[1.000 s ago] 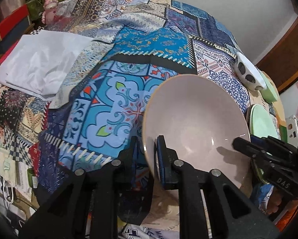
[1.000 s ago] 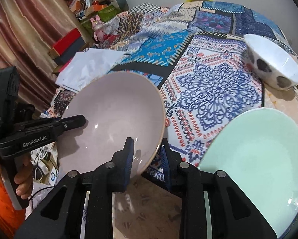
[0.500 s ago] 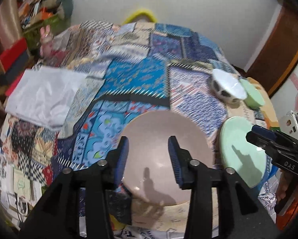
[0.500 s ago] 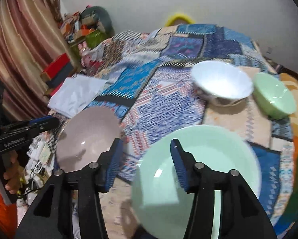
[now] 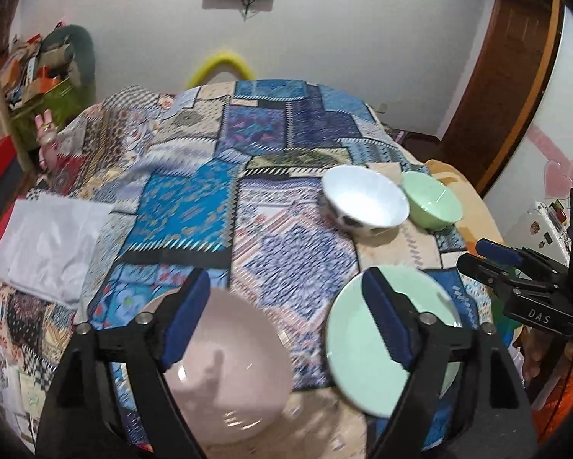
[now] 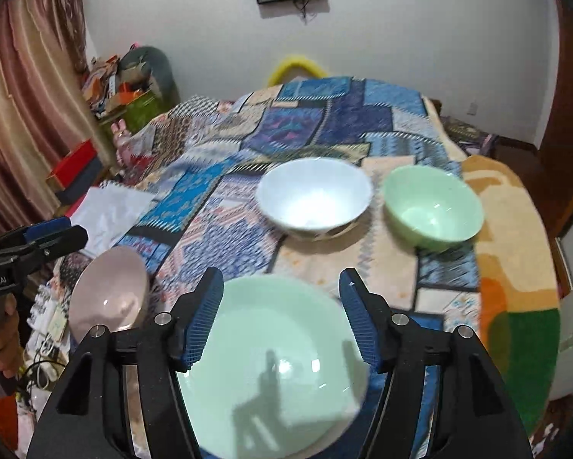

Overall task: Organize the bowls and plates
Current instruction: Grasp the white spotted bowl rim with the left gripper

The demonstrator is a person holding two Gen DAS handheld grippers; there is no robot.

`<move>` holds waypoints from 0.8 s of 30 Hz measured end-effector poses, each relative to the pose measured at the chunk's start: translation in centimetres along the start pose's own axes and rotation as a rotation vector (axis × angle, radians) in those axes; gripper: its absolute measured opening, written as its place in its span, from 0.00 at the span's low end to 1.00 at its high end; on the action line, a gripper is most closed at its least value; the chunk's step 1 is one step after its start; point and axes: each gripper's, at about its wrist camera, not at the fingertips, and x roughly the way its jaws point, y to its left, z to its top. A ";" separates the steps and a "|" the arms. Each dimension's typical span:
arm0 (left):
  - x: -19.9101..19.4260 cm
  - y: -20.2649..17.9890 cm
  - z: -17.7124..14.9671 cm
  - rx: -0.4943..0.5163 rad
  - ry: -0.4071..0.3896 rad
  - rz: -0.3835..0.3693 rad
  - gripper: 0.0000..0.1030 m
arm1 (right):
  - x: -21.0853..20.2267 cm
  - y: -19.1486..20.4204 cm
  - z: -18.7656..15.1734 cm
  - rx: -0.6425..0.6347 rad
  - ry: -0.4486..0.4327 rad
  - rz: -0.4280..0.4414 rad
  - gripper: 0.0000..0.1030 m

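Observation:
A pale pink deep plate (image 5: 229, 375) (image 6: 110, 294) lies on the patchwork cloth near its front edge. To its right rests a mint green plate (image 5: 366, 344) (image 6: 271, 375). Farther back stand a white bowl (image 5: 364, 201) (image 6: 313, 199) and a small green bowl (image 5: 431, 199) (image 6: 431, 208), side by side. My left gripper (image 5: 286, 317) hovers above the pink plate with its jaws opening and nothing between them. My right gripper (image 6: 280, 317) hangs over the green plate, jaws also opening, holding nothing. Each gripper shows at the edge of the other's view.
A patchwork cloth (image 5: 194, 206) covers the round table. A white folded sheet (image 5: 49, 241) lies at the left. Boxes and clutter (image 6: 95, 160) stand beyond the left side, a yellow chair back (image 5: 221, 65) behind, a wooden door (image 5: 516, 76) at right.
Both grippers let go of the pink plate's rim, opened and pulled up and back. The pink plate now lies on the cloth, and the view takes in the whole table.

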 end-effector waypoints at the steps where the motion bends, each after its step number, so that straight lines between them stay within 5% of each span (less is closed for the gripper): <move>1: 0.4 -0.6 0.4 0.005 -0.002 -0.003 0.83 | -0.1 -0.6 0.3 0.008 -0.008 -0.002 0.58; 21: 14.6 -5.2 6.5 0.064 0.126 -0.024 0.86 | 8.1 -5.9 3.2 0.112 0.053 0.016 0.58; 24: 16.8 -4.9 6.9 0.056 0.152 -0.028 0.78 | 9.8 -6.0 3.1 0.101 0.075 0.013 0.58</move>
